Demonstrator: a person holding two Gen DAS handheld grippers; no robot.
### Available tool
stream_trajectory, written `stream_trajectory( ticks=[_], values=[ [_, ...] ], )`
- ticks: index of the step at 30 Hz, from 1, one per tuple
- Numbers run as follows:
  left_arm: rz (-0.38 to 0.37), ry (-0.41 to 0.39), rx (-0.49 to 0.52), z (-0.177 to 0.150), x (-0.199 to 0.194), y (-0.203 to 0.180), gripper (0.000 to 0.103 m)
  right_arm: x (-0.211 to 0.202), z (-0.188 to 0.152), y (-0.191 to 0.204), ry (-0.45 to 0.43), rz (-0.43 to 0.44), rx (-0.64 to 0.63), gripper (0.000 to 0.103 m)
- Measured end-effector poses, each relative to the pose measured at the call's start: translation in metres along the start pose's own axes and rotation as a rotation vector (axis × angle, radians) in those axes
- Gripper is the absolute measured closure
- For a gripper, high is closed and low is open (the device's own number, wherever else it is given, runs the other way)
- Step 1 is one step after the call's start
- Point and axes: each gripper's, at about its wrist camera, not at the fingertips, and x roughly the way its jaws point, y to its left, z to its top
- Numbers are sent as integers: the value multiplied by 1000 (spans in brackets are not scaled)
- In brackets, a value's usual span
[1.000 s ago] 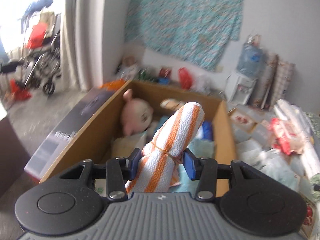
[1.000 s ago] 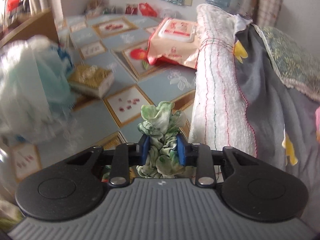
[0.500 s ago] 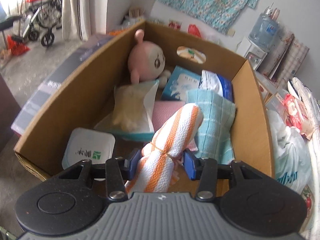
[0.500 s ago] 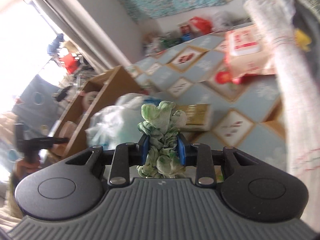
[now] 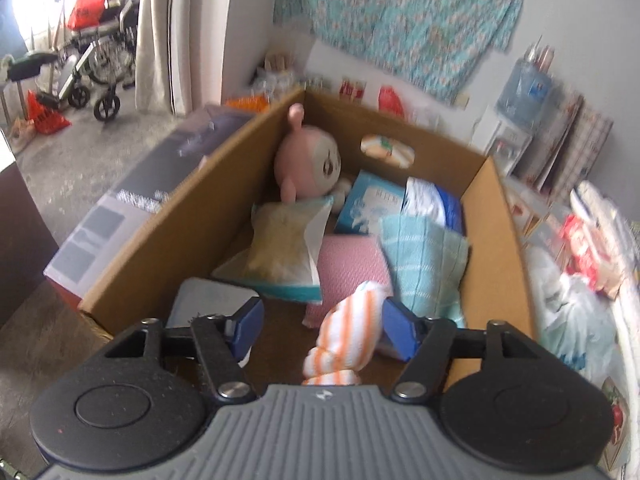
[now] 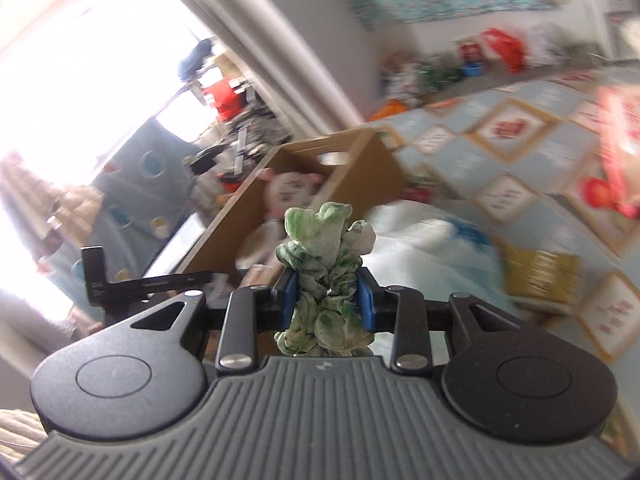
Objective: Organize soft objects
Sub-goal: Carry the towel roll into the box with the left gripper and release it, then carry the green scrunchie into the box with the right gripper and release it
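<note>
Over cardboard box (image 5: 168, 240), near end: my left gripper (image 5: 322, 326) opening, jaws now spread; half a second ago they clamped orange-striped towel roll (image 5: 348, 328). Roll now loose between pads, leaning on right one, dropping into box. Judge: this item as good as filed.

Box contents: pink plush doll (image 5: 308, 160) far left, tissue packs, teal towel (image 5: 424, 264), pink cloth (image 5: 352, 264), white lid near left.

My right gripper (image 6: 327, 296) clenched on green-white scrunchie (image 6: 326, 264), easing slightly, now facing box; probably next in.

Cardboard box (image 5: 192, 236) on patterned floor mat (image 6: 516, 128)
</note>
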Motion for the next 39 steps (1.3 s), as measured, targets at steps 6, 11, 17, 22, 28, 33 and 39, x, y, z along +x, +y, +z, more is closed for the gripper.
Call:
stream_trajectory(
  ticks=[6, 11, 17, 22, 28, 33, 39],
  values=[
    [29, -197, 18, -16, -38, -2, 17, 70, 35, 70, 107, 124, -107, 71],
    [78, -344, -9, -30, -62, 7, 7, 159, 49, 119, 281, 112, -213, 70],
    [113, -427, -46, -37, -75, 32, 6, 256, 28, 148, 569, -15, -352, 69],
    [136, -436, -74, -40, -75, 51, 6, 282, 1, 157, 716, -86, -484, 43],
    [120, -438, -115, -42, -69, 67, 6, 289, 6, 172, 696, -103, -523, 31],
    [118, -435, -142, -47, -67, 77, 6, 312, 25, 164, 616, -144, -434, 34],
    [121, -430, -158, -50, -67, 81, 6, 346, 26, 153, 617, -148, -382, 58]
  ],
)
